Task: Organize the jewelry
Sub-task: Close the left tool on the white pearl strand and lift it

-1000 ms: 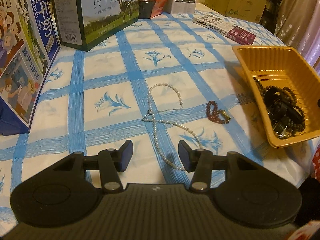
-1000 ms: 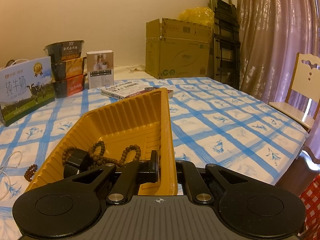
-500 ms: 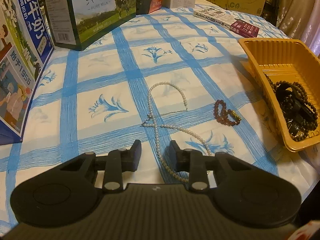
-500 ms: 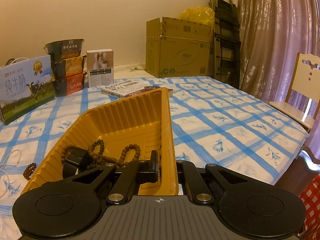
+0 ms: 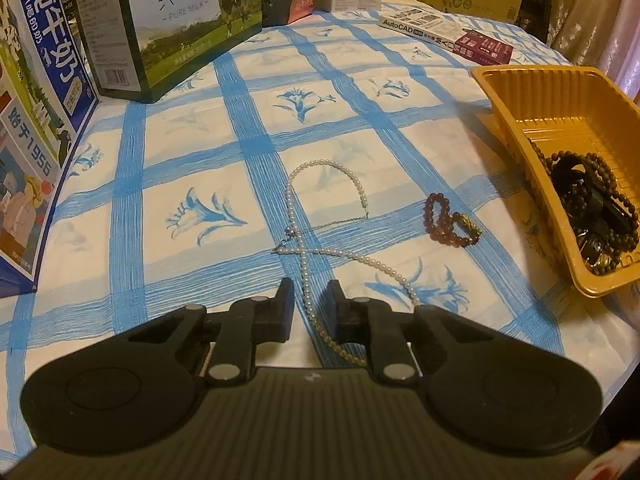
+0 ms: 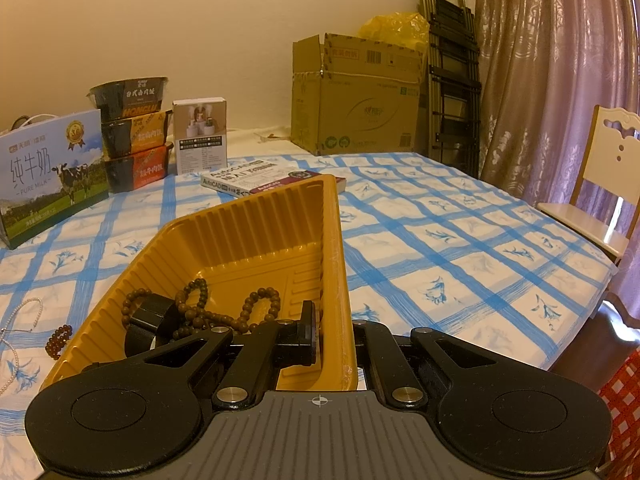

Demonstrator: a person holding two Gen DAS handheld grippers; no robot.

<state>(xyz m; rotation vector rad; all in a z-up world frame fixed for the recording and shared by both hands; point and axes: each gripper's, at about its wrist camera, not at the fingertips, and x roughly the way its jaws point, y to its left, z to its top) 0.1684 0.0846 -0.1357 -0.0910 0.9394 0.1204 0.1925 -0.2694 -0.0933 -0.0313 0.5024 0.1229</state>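
Blue-checked tablecloth (image 5: 192, 120): left gripper (image 5: 310, 304) had just been closing around the pearl necklace (image 5: 308, 280), strand between its fingers, narrow gap left, not yet pinched. Right gripper (image 6: 334, 340) clamped the yellow tray (image 6: 248, 240) rim; red bracelet (image 5: 450, 222) lay beyond the left fingers, toward the tray.

**A dining corner in a lived-in home**

This is a room in a home, not a shop or a lab. The landmark is a table (image 6: 460, 248) covered with a white cloth with blue checks and printed flowers. At its far side, by the plain wall, stand milk cartons (image 6: 48, 176), stacked instant-food bowls (image 6: 134, 132) and a small product box (image 6: 202, 136). Near them lies a software manual (image 6: 248, 178). Behind the table there is an open cardboard box (image 6: 356, 96) and a folded ladder (image 6: 452, 64). To the right of the table hang patterned curtains (image 6: 552, 80), and a pale wooden chair (image 6: 600, 184) stands at its edge.
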